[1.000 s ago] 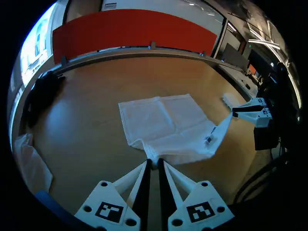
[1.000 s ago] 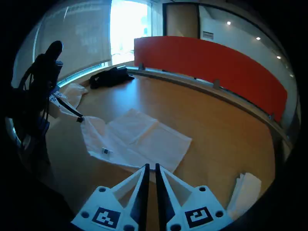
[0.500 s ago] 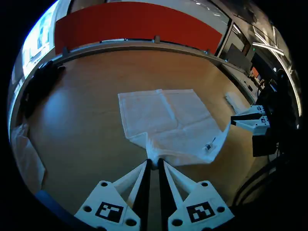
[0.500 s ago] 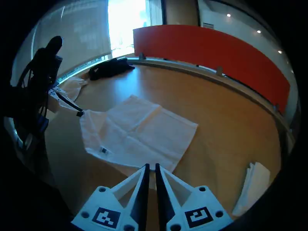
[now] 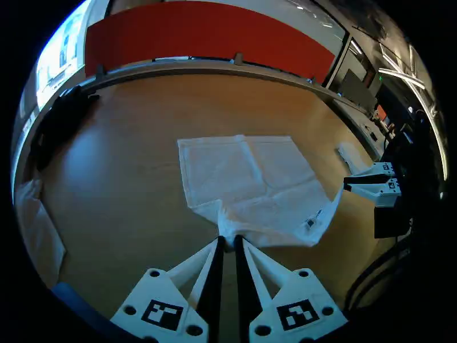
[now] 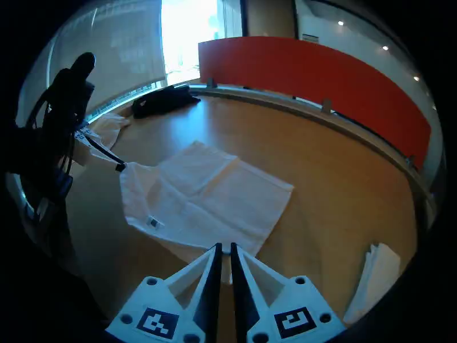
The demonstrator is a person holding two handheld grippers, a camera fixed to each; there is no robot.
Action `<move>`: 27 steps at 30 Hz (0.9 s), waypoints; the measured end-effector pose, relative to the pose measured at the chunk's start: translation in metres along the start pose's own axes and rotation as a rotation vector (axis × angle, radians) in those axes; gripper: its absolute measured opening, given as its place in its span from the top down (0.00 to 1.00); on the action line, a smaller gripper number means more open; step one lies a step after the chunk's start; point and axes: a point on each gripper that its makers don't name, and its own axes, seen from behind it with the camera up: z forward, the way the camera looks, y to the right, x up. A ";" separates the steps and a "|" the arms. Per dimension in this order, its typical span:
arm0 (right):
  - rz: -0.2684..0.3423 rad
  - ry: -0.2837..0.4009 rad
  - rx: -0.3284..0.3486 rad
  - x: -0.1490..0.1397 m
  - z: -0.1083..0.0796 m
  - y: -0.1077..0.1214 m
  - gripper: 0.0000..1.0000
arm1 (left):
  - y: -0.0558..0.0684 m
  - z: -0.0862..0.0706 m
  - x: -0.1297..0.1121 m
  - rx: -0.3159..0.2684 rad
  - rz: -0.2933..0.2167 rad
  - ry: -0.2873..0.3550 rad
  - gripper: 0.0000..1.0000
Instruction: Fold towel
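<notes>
The broad wooden table (image 5: 125, 171) takes up most of the room from where I stand, curved along its far edge; behind that edge runs a long red partition (image 5: 200, 34); the white towel (image 5: 251, 166) lies spread open near the middle of the table, mostly flat, creased down its centre, with its two near corners raised off the wood; a black bag (image 5: 60, 123) sits at the far left rim, near the window; a loose pale cloth (image 5: 37, 228) lies by the left edge, and a folded white stack (image 6: 377, 274) rests well apart on the right side; the left gripper (image 5: 227, 239) has its fingers drawn almost together, pinching one bunched near corner of the towel; the right gripper (image 6: 223, 247) is likewise nearly closed, both fingers pressed on the towel's other near corner, and in the left gripper view that corner rises in a peak to its tips; a small dark tag (image 6: 153, 222) shows on the towel near the lifted edge between the two grippers.
</notes>
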 end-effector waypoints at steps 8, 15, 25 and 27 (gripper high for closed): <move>-0.014 0.009 -0.006 0.012 0.008 0.010 0.89 | -0.005 0.000 0.018 0.016 -0.066 0.011 0.86; -0.028 0.024 -0.017 0.033 0.022 0.028 0.89 | -0.012 0.006 0.044 0.027 -0.186 0.016 0.86; -0.048 0.014 -0.020 0.038 0.026 0.033 0.89 | -0.015 0.010 0.053 0.035 -0.176 0.025 0.86; -0.049 0.007 -0.024 0.034 0.026 0.033 0.89 | -0.014 0.010 0.051 0.035 -0.170 0.023 0.86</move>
